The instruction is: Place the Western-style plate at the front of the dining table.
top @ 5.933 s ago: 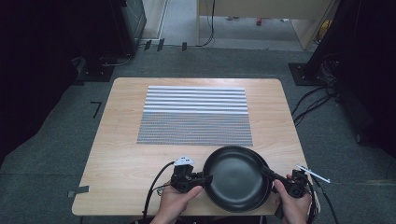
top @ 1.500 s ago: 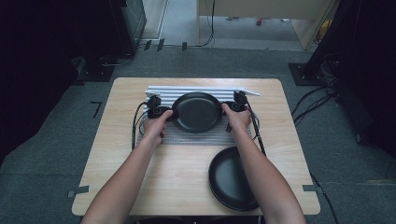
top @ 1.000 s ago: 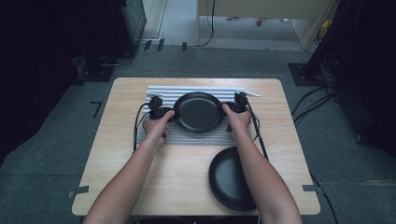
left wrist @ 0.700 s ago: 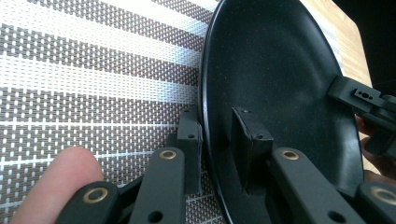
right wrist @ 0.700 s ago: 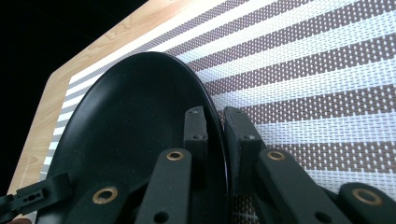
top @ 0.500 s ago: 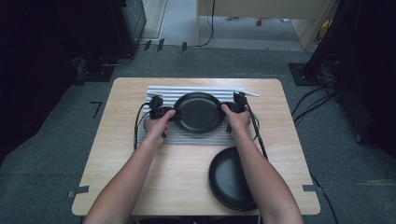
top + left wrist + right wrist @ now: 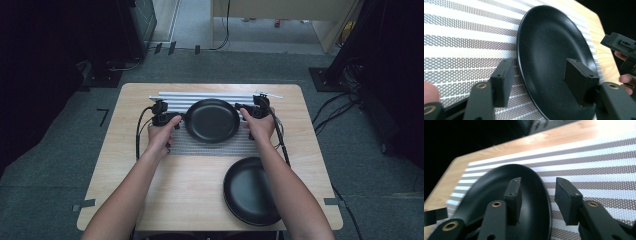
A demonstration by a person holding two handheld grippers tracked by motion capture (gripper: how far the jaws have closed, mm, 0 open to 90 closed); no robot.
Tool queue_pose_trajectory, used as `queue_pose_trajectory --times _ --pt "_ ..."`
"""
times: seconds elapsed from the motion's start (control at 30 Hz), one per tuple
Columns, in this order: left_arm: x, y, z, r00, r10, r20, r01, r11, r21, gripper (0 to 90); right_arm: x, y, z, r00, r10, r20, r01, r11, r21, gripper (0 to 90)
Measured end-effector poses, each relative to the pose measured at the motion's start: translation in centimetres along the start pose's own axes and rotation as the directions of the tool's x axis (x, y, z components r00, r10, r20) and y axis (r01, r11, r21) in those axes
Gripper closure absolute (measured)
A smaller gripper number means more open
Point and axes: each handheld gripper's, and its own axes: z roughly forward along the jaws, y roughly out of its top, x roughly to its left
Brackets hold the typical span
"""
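Jaws of my left gripper point(image 7: 536, 85) and right gripper point(image 7: 540, 200) are straddling opposite rims of the upper pan point(image 7: 212, 120), spread apart, at frame centre on the striped mat point(image 7: 210, 145); the high view is adding a second pan point(image 7: 250, 192) lower right.

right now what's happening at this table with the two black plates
A person holds a two-jaw gripper in each hand at a black plate that lies on the striped mat. The left gripper and the right gripper each straddle the plate's rim on opposite sides, jaws open, one inside and one outside. A second black plate sits on the bare wooden table, near the front edge.
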Motion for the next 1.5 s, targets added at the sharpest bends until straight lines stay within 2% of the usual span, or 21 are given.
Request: queue_pose_trajectory --times 0.07,0.13,0.23,0.33,0.4,0.47,0.63,0.73,0.83,0.87,0.97,1.03,1.1,1.23,1.27,1.33,1.37,1.5 --pt "-0.2 -0.1 -0.9 0.9998 0.018 -0.002 -0.018 0.9998 -0.012 35.9 0.0 0.0 -0.7 0.9997 -0.013 -0.020 0.013 1.000 -0.020 50.8" --pt "-0.3 -0.3 -1.7 0.9994 0.033 -0.005 -0.034 0.9990 -0.028 31.4 0.1 0.0 -1.4 0.9986 -0.051 -0.016 0.050 0.998 -0.046 50.8" --pt "-0.5 -0.8 -2.9 0.9984 0.057 0.001 -0.057 0.9974 -0.045 26.1 0.3 0.1 -2.6 0.9965 -0.083 0.010 0.083 0.996 -0.041 46.7" --pt "-0.6 -1.5 -4.2 0.9957 0.093 0.004 -0.093 0.9941 -0.057 22.4 0.5 0.0 -4.2 0.9964 -0.084 -0.012 0.084 0.996 -0.027 37.6" --pt "-0.6 -1.7 -4.9 0.9947 0.103 0.008 -0.102 0.9922 -0.072 21.6 0.7 -0.1 -5.0 0.9927 -0.118 -0.024 0.118 0.993 -0.013 32.8" --pt "-0.6 -2.0 -5.8 0.9934 0.115 0.001 -0.114 0.9891 -0.093 20.4 0.9 -0.4 -5.9 0.9870 -0.159 -0.023 0.159 0.987 -0.017 32.9" --pt "-0.9 -2.7 -7.9 0.9851 0.170 -0.023 -0.172 0.9780 -0.118 17.9 1.4 -1.5 -8.2 0.9761 -0.207 -0.066 0.206 0.978 -0.023 31.2" --pt "-1.1 -3.4 -9.1 0.9793 0.201 -0.027 -0.203 0.9711 -0.126 16.9 1.5 -2.0 -9.4 0.9714 -0.224 -0.079 0.223 0.975 -0.015 30.2" --pt "-1.1 -4.2 -10.4 0.9727 0.227 -0.047 -0.232 0.9629 -0.138 15.5 1.3 -2.4 -10.4 0.9696 -0.229 -0.085 0.229 0.973 -0.010 28.9" --pt "-1.0 -4.4 -10.6 0.9712 0.232 -0.053 -0.238 0.9613 -0.140 15.3 1.2 -2.5 -10.9 0.9680 -0.236 -0.085 0.236 0.972 -0.012 28.8" --pt "-0.7 -5.2 -11.5 0.9723 0.228 -0.051 -0.233 0.9604 -0.152 14.7 1.1 -3.0 -12.0 0.9636 -0.254 -0.083 0.253 0.967 -0.022 28.3" --pt "-0.6 -5.8 -12.1 0.9695 0.237 -0.064 -0.244 0.9570 -0.157 14.6 1.1 -3.2 -12.7 0.9611 -0.263 -0.083 0.262 0.965 -0.028 27.7" --pt "-0.3 -6.5 -12.7 0.9712 0.231 -0.059 -0.238 0.9566 -0.169 14.1 1.1 -3.5 -13.4 0.9572 -0.278 -0.083 0.276 0.961 -0.032 26.8" --pt "-0.2 -7.4 -13.9 0.9682 0.241 -0.067 -0.249 0.9516 -0.180 13.7 1.0 -4.1 -14.9 0.9496 -0.305 -0.074 0.303 0.952 -0.038 25.4" --pt "-0.2 -7.7 -14.2 0.9666 0.245 -0.076 -0.255 0.9494 -0.183 13.6 0.9 -4.2 -15.2 0.9496 -0.304 -0.076 0.302 0.952 -0.040 25.3" --pt "-0.3 -8.3 -14.7 0.9583 0.262 -0.114 -0.280 0.9411 -0.190 13.6 0.8 -4.7 -15.9 0.9488 -0.307 -0.076 0.304 0.952 -0.042 25.0" --pt "-0.3 -8.5 -14.9 0.9564 0.266 -0.120 -0.285 0.9394 -0.190 13.6 0.7 -4.8 -16.1 0.9483 -0.309 -0.075 0.306 0.951 -0.044 24.9" --pt "-0.1 -9.5 -15.7 0.9584 0.257 -0.125 -0.278 0.9378 -0.208 13.1 0.4 -5.8 -17.4 0.9448 -0.320 -0.068 0.317 0.947 -0.053 24.2"
